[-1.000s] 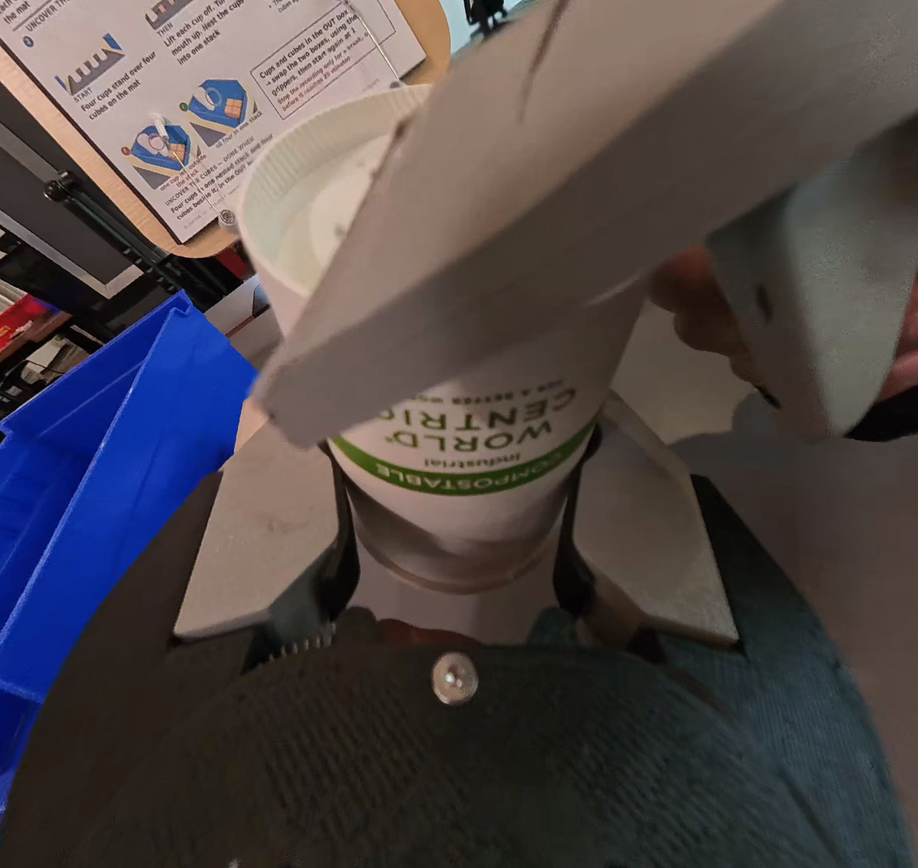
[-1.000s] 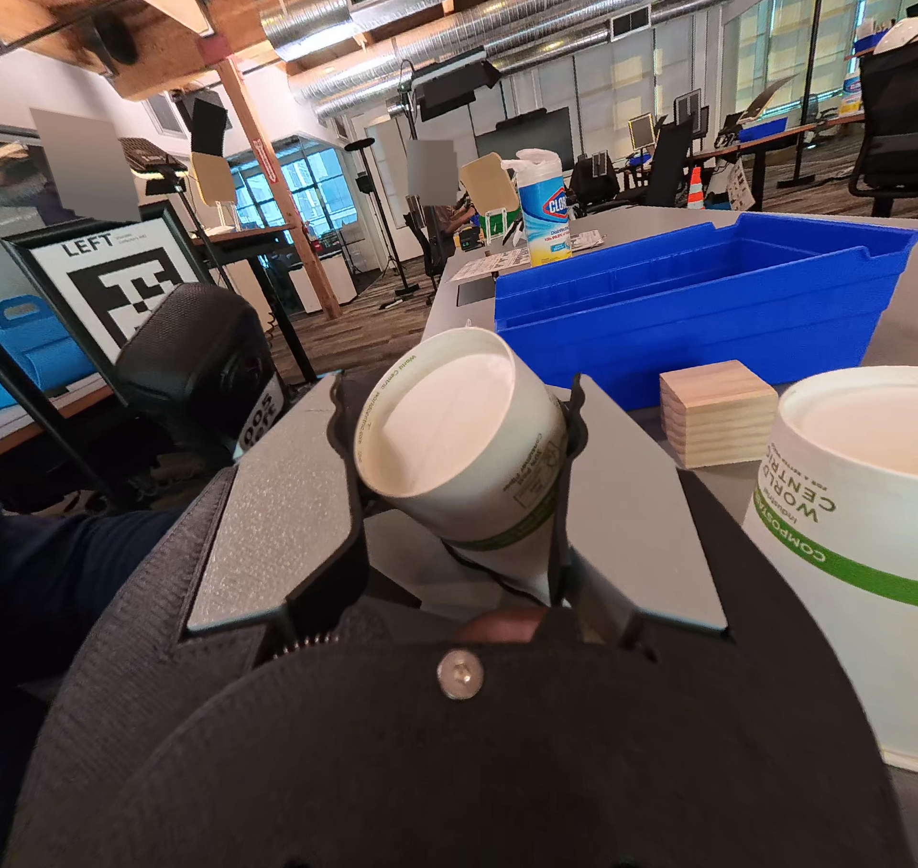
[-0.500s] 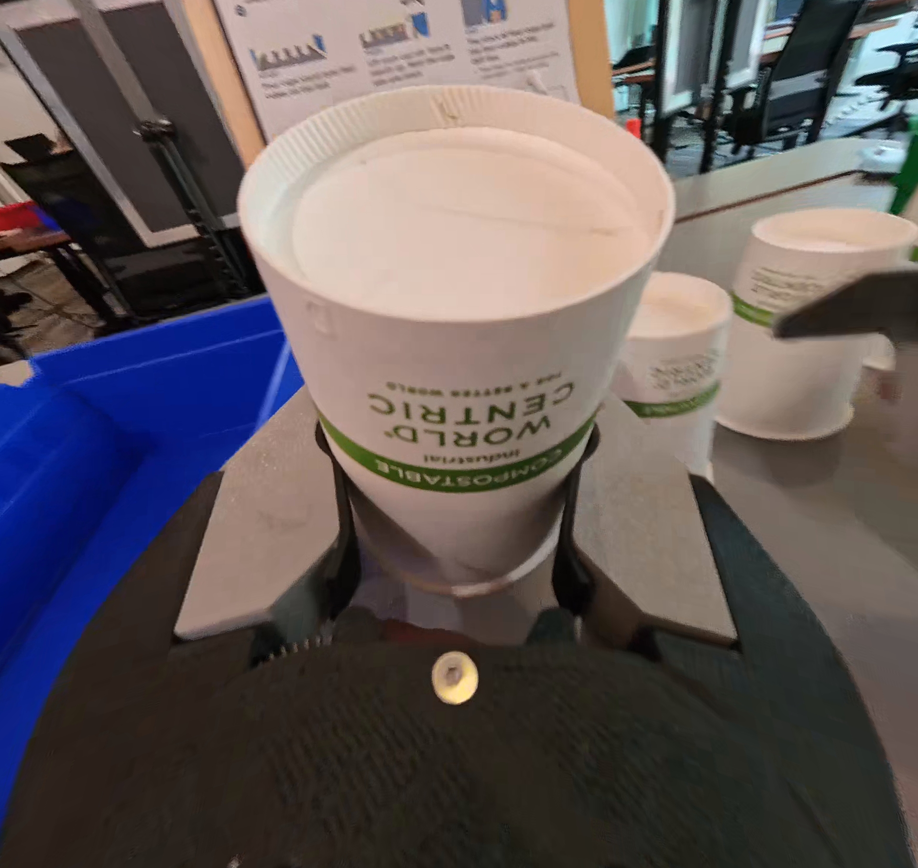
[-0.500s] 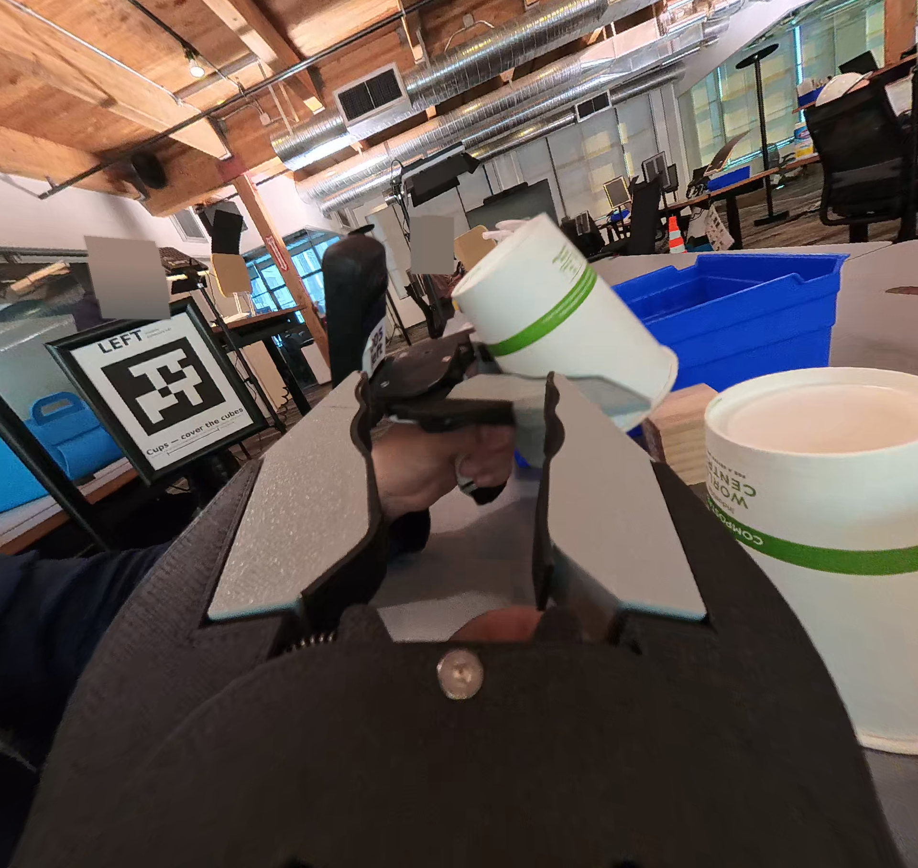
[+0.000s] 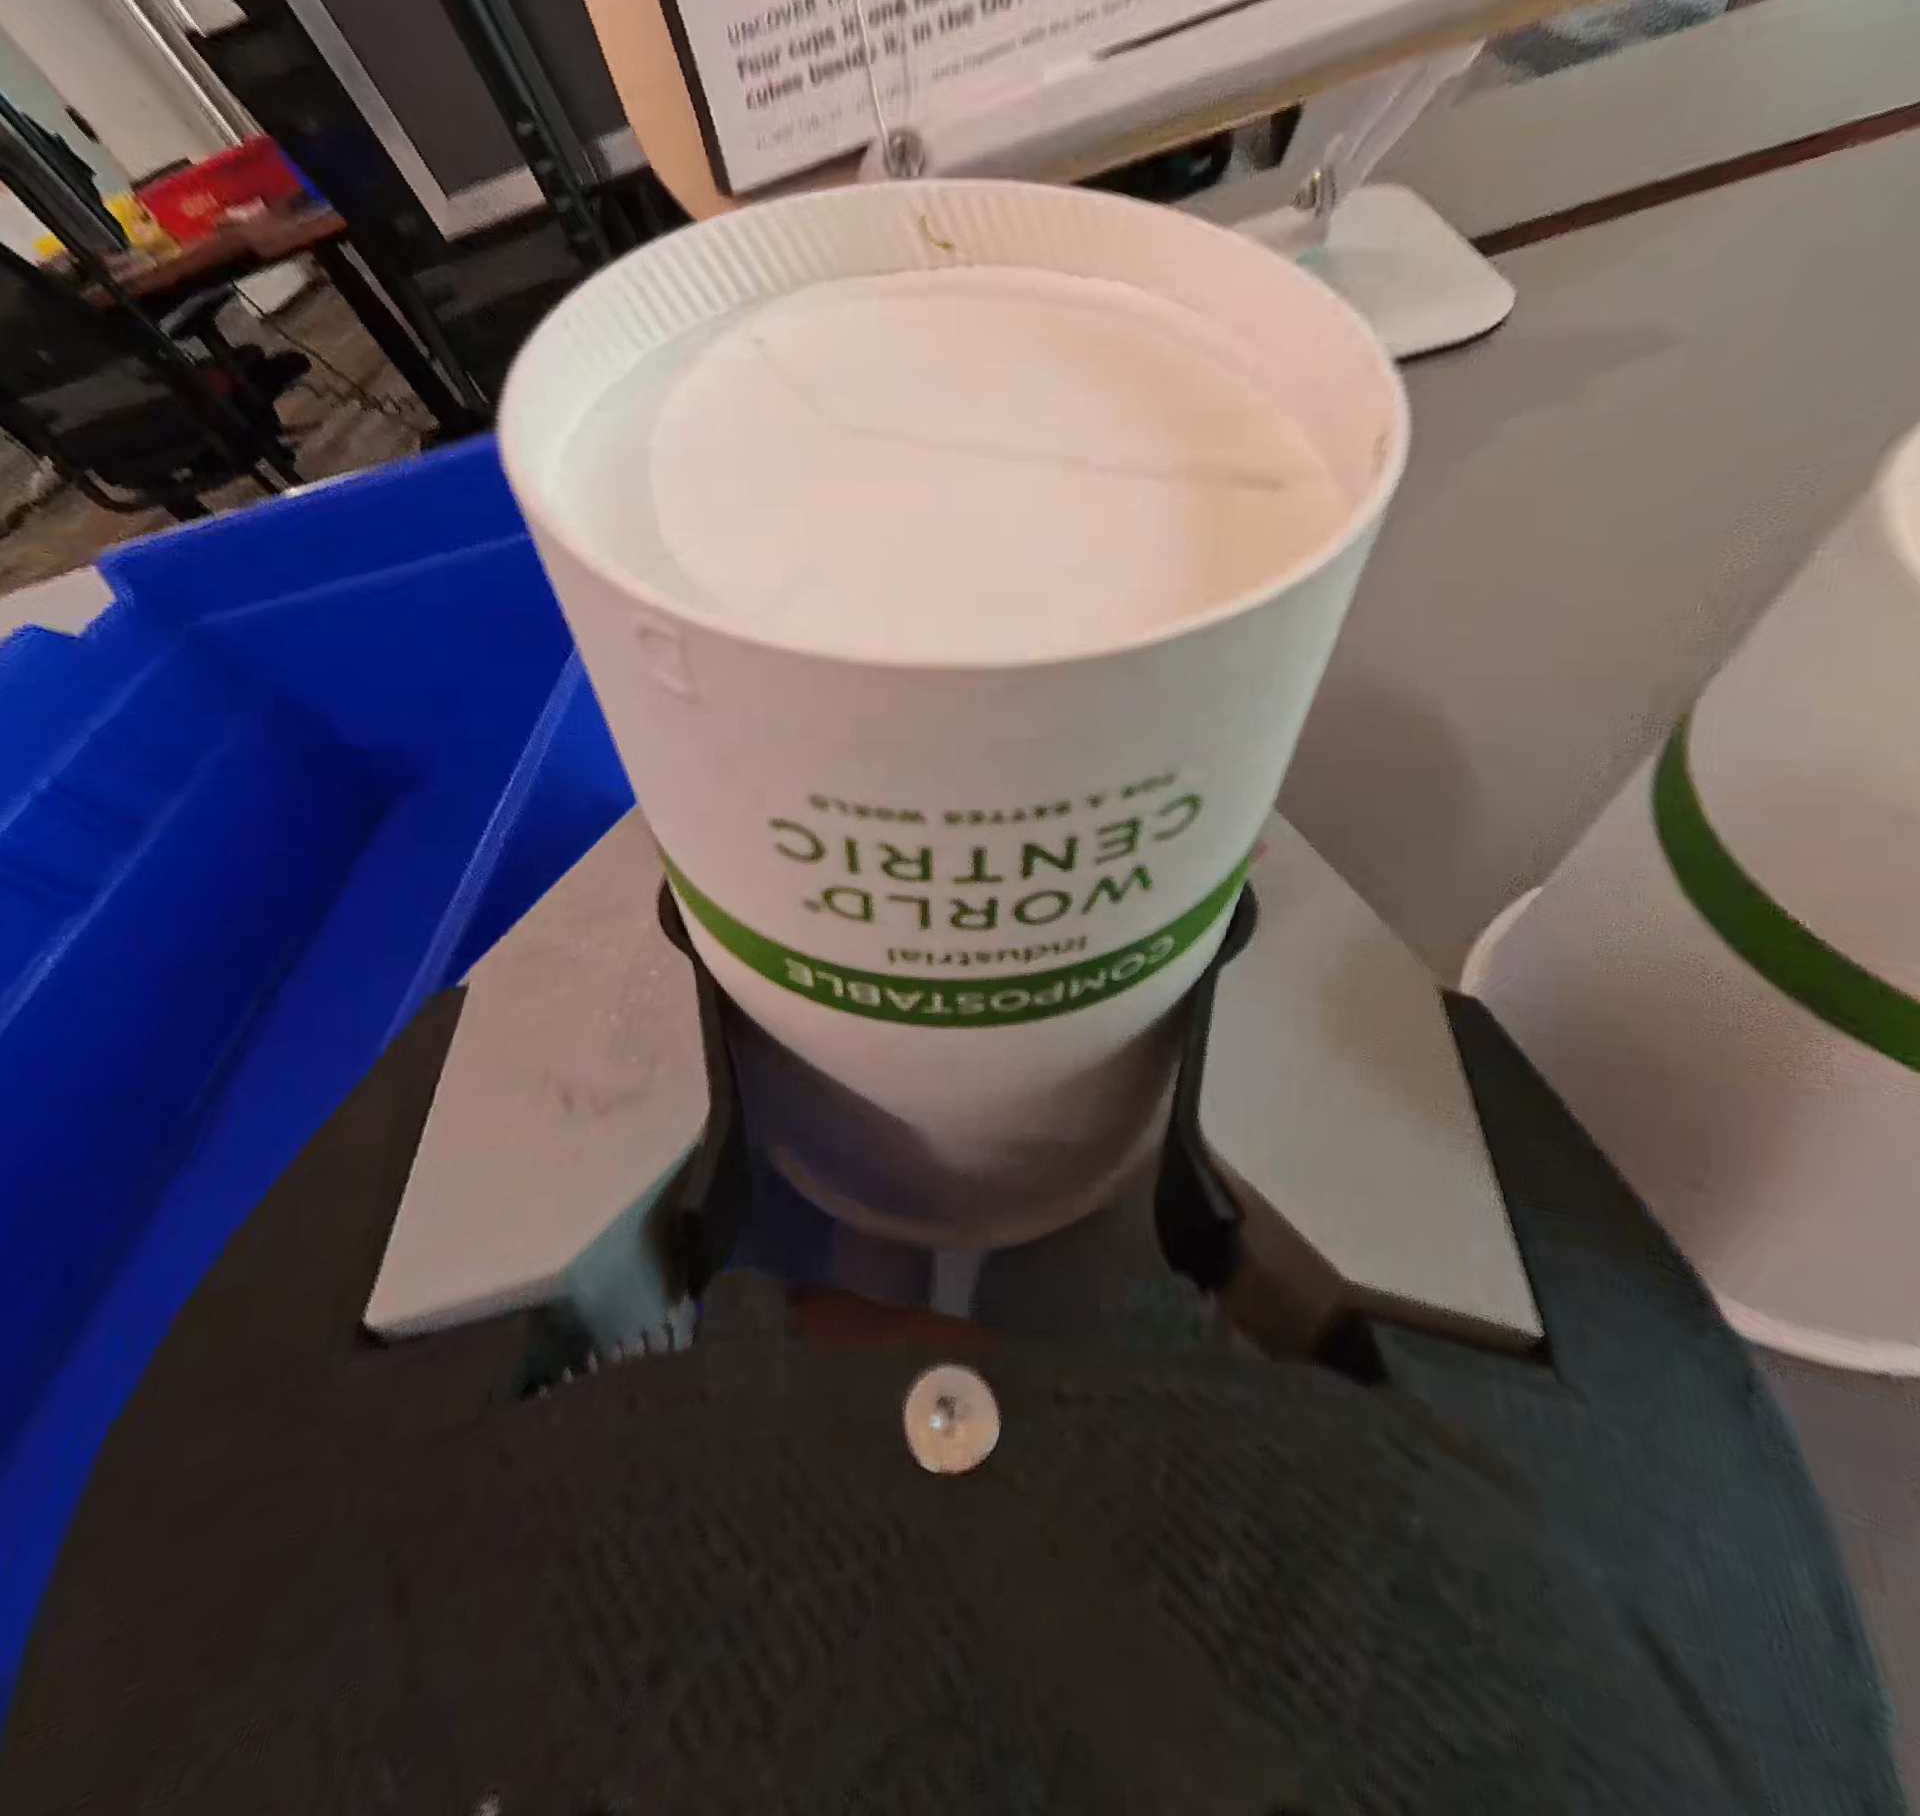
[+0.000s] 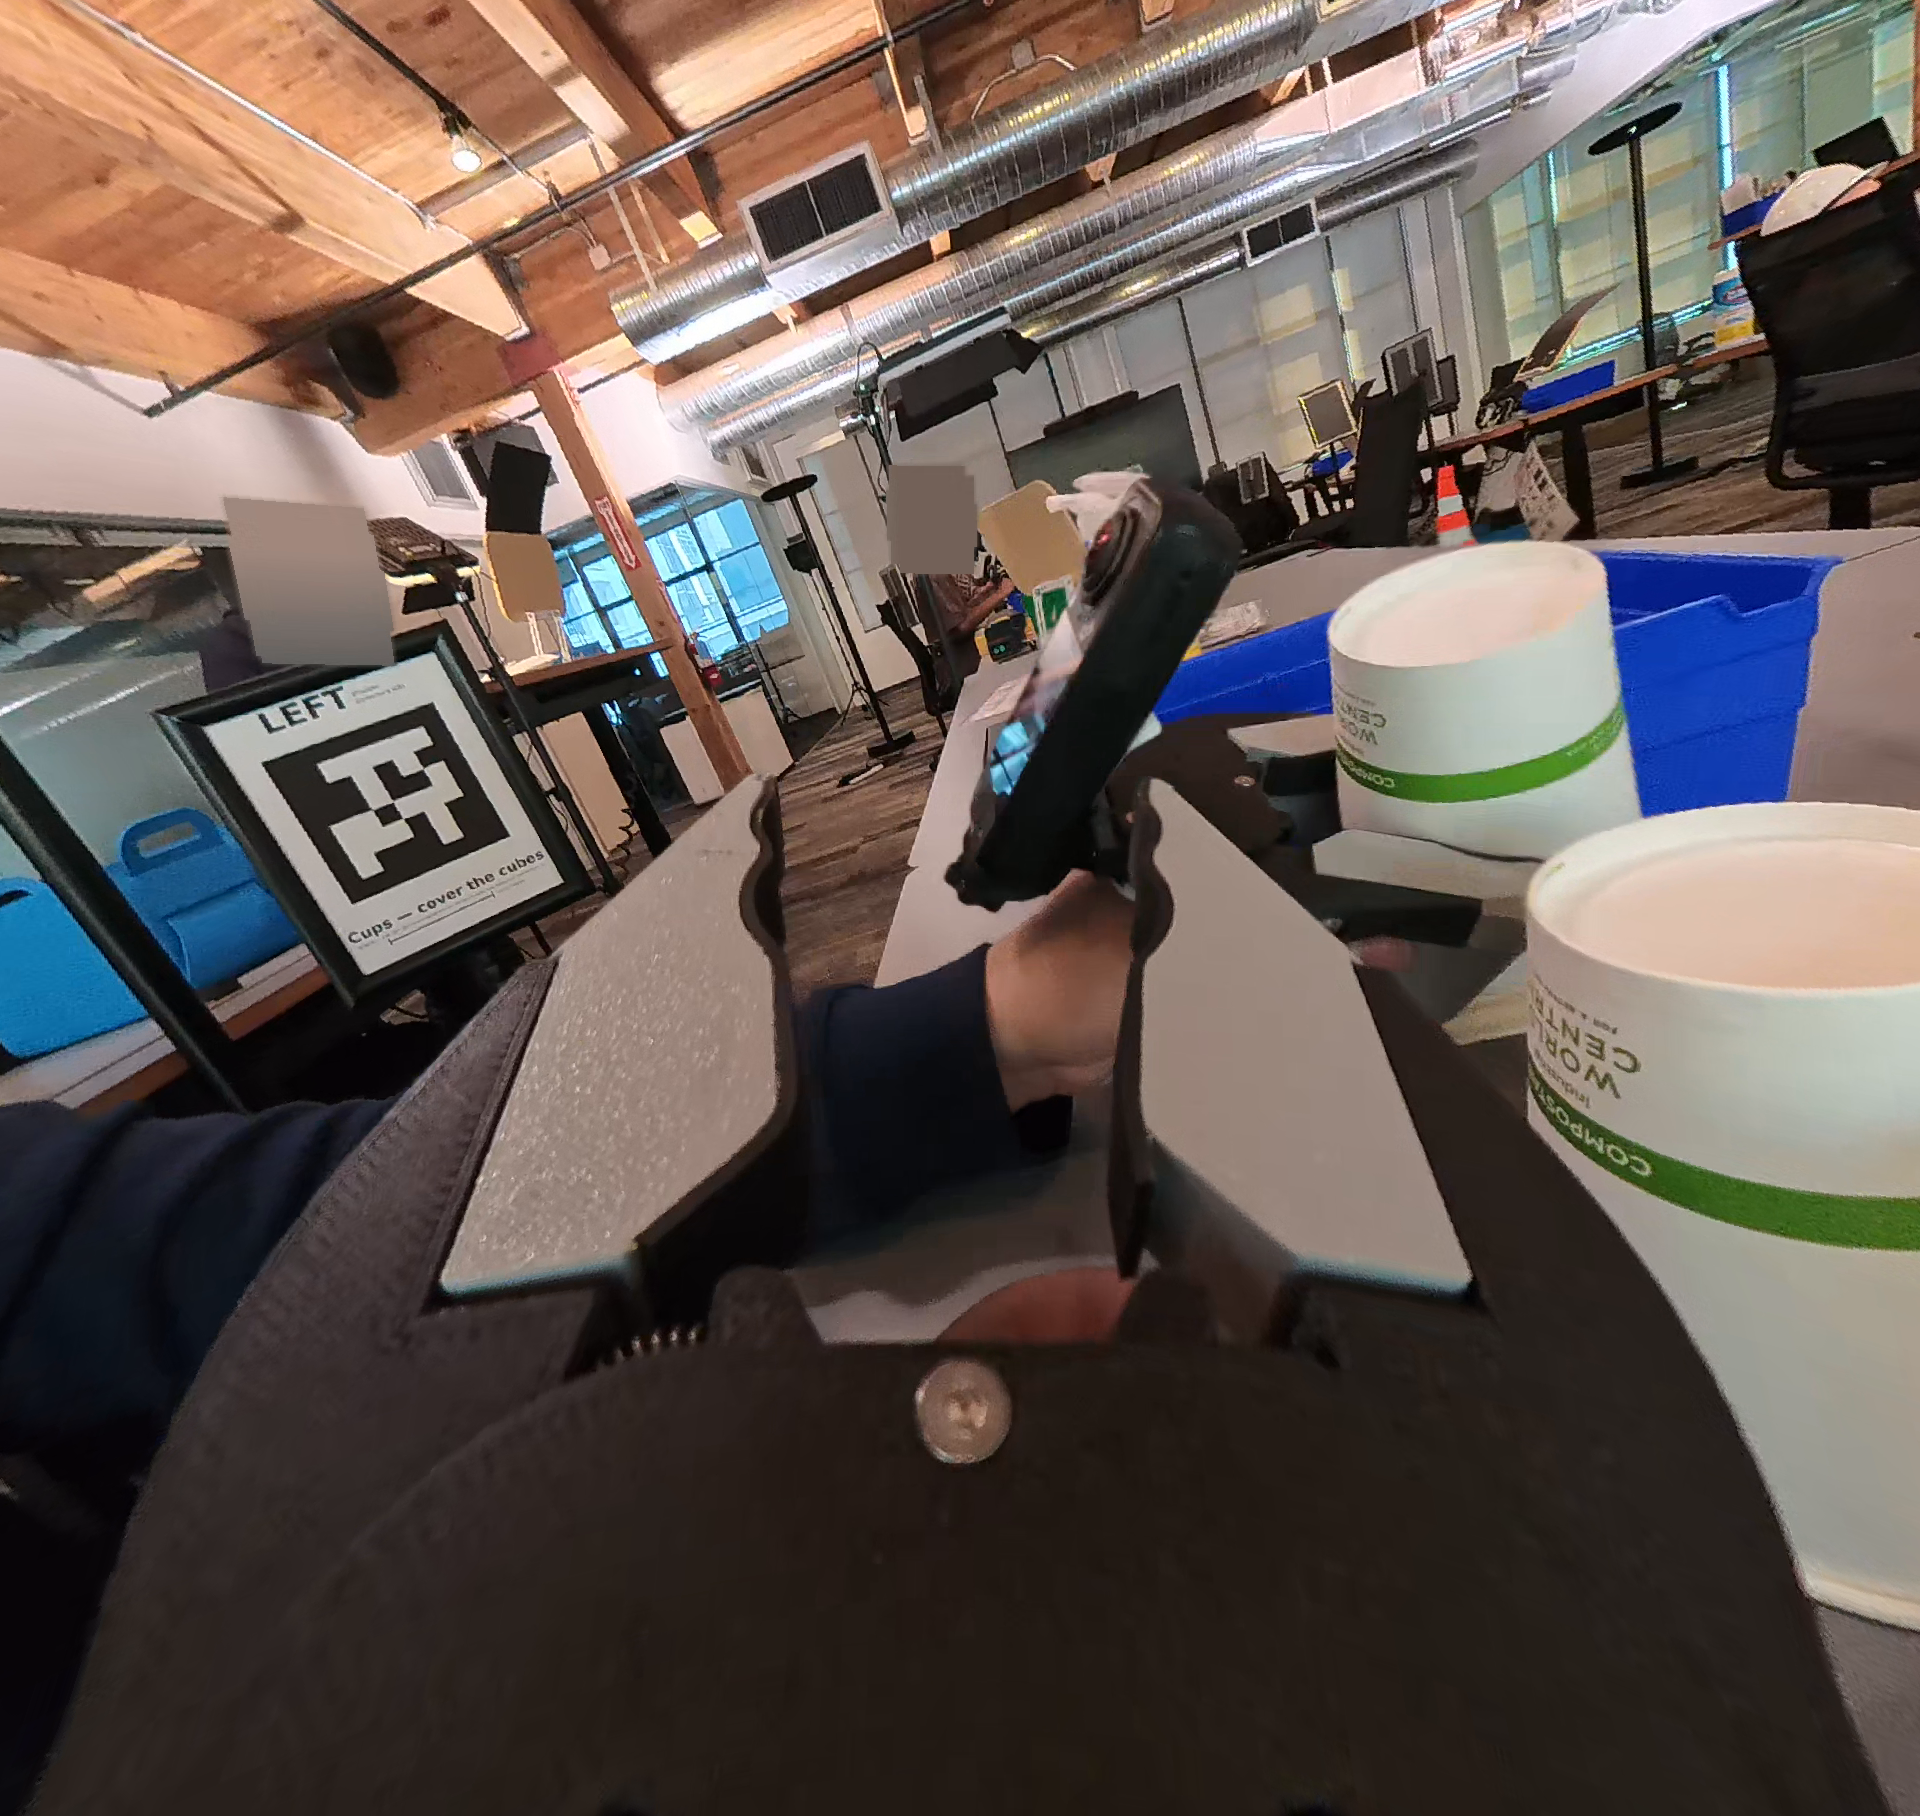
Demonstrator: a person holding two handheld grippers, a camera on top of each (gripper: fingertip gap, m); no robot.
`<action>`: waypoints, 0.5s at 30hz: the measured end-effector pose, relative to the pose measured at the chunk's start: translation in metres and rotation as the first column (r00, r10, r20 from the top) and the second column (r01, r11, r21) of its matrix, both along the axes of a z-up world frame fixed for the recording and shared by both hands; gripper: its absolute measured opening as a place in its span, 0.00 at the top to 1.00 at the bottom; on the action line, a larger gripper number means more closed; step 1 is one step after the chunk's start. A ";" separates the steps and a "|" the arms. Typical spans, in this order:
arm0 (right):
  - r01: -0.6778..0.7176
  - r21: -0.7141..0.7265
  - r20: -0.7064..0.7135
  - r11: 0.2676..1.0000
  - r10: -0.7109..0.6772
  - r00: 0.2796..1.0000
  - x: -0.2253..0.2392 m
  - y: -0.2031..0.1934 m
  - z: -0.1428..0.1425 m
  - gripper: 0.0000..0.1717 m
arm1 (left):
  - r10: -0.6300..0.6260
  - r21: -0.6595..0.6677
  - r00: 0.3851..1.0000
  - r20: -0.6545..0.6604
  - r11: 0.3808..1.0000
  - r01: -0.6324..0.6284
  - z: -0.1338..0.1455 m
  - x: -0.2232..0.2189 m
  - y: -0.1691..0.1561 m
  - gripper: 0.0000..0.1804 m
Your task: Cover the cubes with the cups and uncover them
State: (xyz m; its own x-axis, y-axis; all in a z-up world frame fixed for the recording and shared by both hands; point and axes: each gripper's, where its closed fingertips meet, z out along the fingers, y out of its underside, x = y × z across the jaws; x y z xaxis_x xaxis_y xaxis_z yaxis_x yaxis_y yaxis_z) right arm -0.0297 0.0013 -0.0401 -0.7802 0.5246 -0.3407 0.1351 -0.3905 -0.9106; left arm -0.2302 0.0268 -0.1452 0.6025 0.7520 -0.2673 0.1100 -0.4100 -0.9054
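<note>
Item: white cup (image 5: 951,686), inverted, clamped at its green band by our left gripper (image 5: 956,919); long axis toward 12 o'clock. Right gripper (image 6: 951,836) parted, empty. Second cup (image 5: 1766,987) at 3 o'clock.

Left gripper (image 5: 956,893) fingers clamp a cup; right gripper (image 6: 956,831) fingers apart.

We see held cup (image 5: 951,644) upside down between left gripper (image 5: 956,919) fingers; bin (image 5: 239,779) to its left, second inverted cup (image 5: 1766,1039) on table (image 5: 1558,540) to its right, instruction board (image 5: 1039,10) behind.
</note>
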 end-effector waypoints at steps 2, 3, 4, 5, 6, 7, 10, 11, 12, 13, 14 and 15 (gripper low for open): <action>-0.001 -0.013 -0.002 1.000 0.001 1.000 0.000 0.001 0.002 0.63 | -0.008 0.034 0.999 0.051 0.999 0.006 -0.002 -0.002 -0.001 0.45; 0.000 -0.014 -0.005 1.000 0.000 1.000 0.001 0.002 0.003 0.63 | -0.016 0.037 0.995 0.094 0.999 0.012 -0.007 -0.002 -0.001 0.45; 0.001 -0.014 -0.007 1.000 -0.001 1.000 0.001 0.002 0.003 0.63 | -0.030 0.029 0.988 0.152 0.999 0.026 -0.015 -0.001 0.000 0.45; 0.001 -0.012 -0.009 1.000 -0.001 1.000 0.001 0.001 0.004 0.63 | -0.037 0.020 0.978 0.205 0.999 0.034 -0.022 0.001 0.000 0.45; 0.000 -0.008 -0.010 1.000 0.000 1.000 0.001 0.001 0.003 0.63 | -0.047 0.021 0.969 0.242 0.999 0.044 -0.026 0.004 0.001 0.45; -0.001 -0.003 -0.010 1.000 0.001 1.000 0.001 0.000 0.003 0.63 | -0.046 0.022 0.963 0.264 0.999 0.042 -0.029 0.006 0.000 0.44; -0.003 0.012 -0.010 1.000 0.003 1.000 0.001 -0.002 0.001 0.63 | -0.075 0.018 0.950 0.304 0.997 0.074 -0.034 0.016 0.004 0.43; -0.002 0.015 -0.011 1.000 0.002 1.000 0.001 -0.003 0.001 0.63 | -0.090 0.017 0.945 0.315 0.996 0.089 -0.036 0.020 0.007 0.43; -0.001 0.016 -0.012 1.000 0.001 1.000 0.001 -0.003 0.001 0.63 | -0.101 0.018 0.944 0.315 0.995 0.101 -0.035 0.023 0.008 0.43; 0.000 0.017 -0.012 1.000 0.000 1.000 0.001 -0.002 0.001 0.63 | -0.105 0.020 0.945 0.309 0.994 0.103 -0.035 0.025 0.009 0.43; 0.003 0.016 -0.011 1.000 -0.003 1.000 0.001 -0.002 0.001 0.63 | -0.105 0.026 0.949 0.297 0.994 0.102 -0.032 0.026 0.009 0.43; 0.005 0.013 -0.012 1.000 -0.005 1.000 0.001 -0.001 0.001 0.63 | -0.106 0.037 0.955 0.276 0.994 0.100 -0.029 0.027 0.008 0.44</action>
